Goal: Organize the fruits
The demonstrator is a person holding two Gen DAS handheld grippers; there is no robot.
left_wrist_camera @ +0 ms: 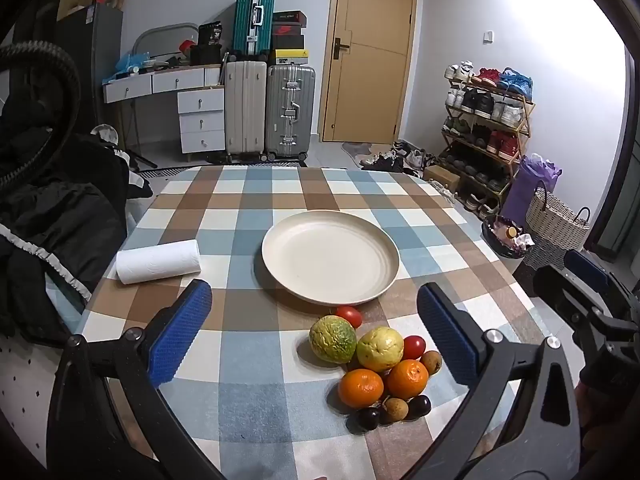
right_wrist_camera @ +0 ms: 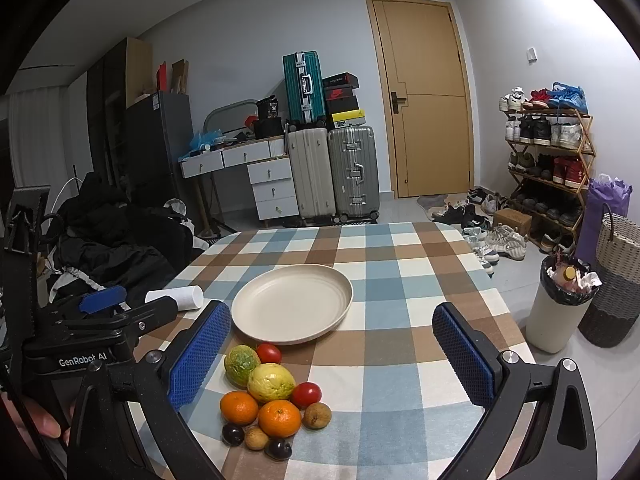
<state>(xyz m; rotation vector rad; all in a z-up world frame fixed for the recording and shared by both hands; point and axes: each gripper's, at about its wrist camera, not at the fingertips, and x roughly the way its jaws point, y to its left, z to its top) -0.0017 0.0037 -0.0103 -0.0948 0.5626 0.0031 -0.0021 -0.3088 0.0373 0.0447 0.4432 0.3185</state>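
A cream plate (left_wrist_camera: pixel 330 256) (right_wrist_camera: pixel 292 304) sits empty mid-table. Just in front of it lies a cluster of fruit: a green guava (left_wrist_camera: pixel 332 339) (right_wrist_camera: pixel 241 364), a yellow guava (left_wrist_camera: pixel 379 349) (right_wrist_camera: pixel 271 382), two oranges (left_wrist_camera: pixel 361 387) (right_wrist_camera: pixel 279 418), two red tomatoes (left_wrist_camera: pixel 349 316) (right_wrist_camera: pixel 306 395), brown longans (left_wrist_camera: pixel 431 362) (right_wrist_camera: pixel 317 415) and dark plums (left_wrist_camera: pixel 368 418) (right_wrist_camera: pixel 279 449). My left gripper (left_wrist_camera: pixel 314 340) hangs open above the table, the fruit between its blue pads and nearer the right one. My right gripper (right_wrist_camera: pixel 332 360) is open too, the fruit by its left pad (right_wrist_camera: pixel 198 354).
A paper towel roll (left_wrist_camera: pixel 158 261) (right_wrist_camera: pixel 176 297) lies left of the plate on the checked tablecloth (left_wrist_camera: pixel 240 216). Dark clothes (left_wrist_camera: pixel 52 216) pile up beside the table's left edge. A white bin (right_wrist_camera: pixel 558 304), a woven basket (right_wrist_camera: pixel 614 276) and a shoe rack (right_wrist_camera: pixel 548 160) stand to the right.
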